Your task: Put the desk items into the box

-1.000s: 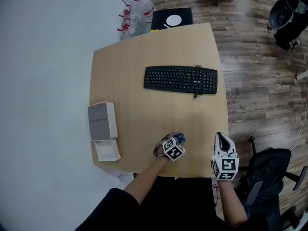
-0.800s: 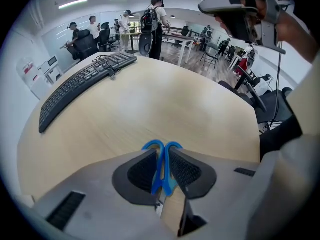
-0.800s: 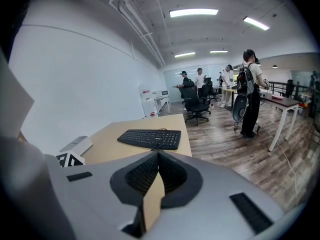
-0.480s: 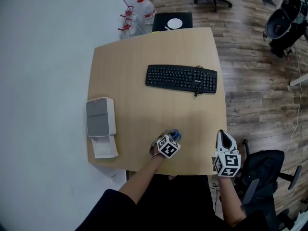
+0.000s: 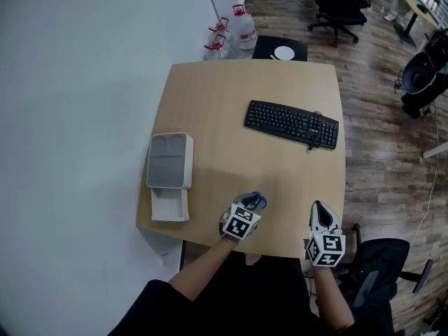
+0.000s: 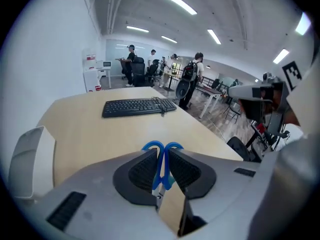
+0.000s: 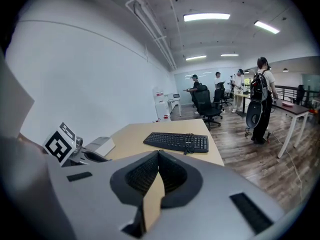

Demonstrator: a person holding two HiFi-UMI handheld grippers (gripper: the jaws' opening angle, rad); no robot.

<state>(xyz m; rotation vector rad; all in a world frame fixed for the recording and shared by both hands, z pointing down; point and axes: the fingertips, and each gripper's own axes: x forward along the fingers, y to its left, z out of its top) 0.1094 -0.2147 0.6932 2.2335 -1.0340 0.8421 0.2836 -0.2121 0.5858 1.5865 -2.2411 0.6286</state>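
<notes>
Blue-handled scissors (image 5: 258,200) (image 6: 162,150) are clamped between the pads of my left gripper (image 5: 253,204) (image 6: 161,159), handles pointing away, above the near edge of the wooden desk (image 5: 210,103). Its jaws have just been closing on them. My right gripper (image 5: 320,213) (image 7: 157,158) is shut with nothing in it, off the desk's near right corner. The white box (image 5: 170,161) (image 6: 27,159) (image 7: 98,145) sits open at the desk's left edge, its lid (image 5: 169,206) lying in front of it. A black keyboard (image 5: 292,124) (image 6: 138,106) (image 7: 176,141) lies at the far right.
Water bottles (image 5: 232,25) and a black stand with a white disc (image 5: 283,50) are beyond the desk's far edge. Office chairs (image 5: 337,5) stand on the wood floor; a black chair (image 5: 383,266) is by my right arm. People stand far behind.
My left gripper has closed on the scissors and lifted them off the desk, rolling as it rose. The right gripper has shifted a little. The head view has swung, so the desk sits further right.
</notes>
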